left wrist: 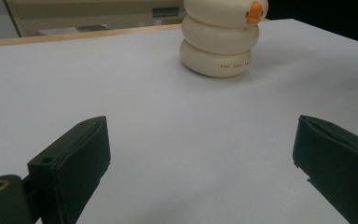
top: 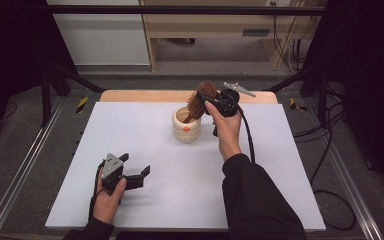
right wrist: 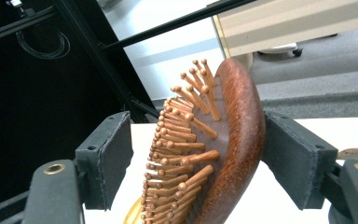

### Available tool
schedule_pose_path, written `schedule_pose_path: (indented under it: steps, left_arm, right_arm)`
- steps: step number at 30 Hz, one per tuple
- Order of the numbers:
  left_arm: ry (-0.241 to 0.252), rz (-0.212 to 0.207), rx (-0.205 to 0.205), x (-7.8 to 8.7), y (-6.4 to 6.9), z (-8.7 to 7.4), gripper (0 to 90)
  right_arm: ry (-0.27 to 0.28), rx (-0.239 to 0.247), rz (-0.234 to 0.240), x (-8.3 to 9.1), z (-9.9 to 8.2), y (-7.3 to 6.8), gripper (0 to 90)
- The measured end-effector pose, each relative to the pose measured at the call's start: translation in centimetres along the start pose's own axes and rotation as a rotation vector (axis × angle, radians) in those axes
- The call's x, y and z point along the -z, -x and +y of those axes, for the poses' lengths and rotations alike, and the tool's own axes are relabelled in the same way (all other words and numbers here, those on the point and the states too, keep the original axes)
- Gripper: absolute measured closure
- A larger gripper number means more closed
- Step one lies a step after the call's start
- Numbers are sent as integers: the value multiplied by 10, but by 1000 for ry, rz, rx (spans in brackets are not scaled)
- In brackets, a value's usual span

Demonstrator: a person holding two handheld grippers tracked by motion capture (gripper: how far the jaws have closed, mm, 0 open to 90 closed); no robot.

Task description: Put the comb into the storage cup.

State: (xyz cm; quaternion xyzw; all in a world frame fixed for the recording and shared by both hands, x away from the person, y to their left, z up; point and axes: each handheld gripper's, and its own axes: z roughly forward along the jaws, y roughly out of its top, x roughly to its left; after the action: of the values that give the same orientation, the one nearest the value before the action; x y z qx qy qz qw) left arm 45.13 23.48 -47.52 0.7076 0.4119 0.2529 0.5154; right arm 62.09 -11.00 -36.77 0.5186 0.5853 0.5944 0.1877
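Right gripper [top: 211, 100] has its jaws around the wooden hairbrush [top: 200, 101], one pad on the brush's back, the other just off the bristle tips, handle angling down into the cream cup [top: 187, 125] mid-desk. Left gripper [top: 136, 170] sits low on the white desk [top: 180, 190], jaws spread wide, holding nothing, facing that cup.

A lab recording rig: a white bench [top: 180, 200] ringed by a black metal frame [top: 180, 10], loose cables [top: 330, 165] on grey floor at 3 o'clock, pale cabinets [top: 205, 25] at 12 o'clock.
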Motion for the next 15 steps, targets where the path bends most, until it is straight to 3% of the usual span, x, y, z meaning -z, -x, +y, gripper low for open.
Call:
schedule_pose_path:
  steps: [15]
  left_arm:
    - [1,1,2,0,0,0,40]
  right_arm:
    - [19,12,-2,6,3,0,229]
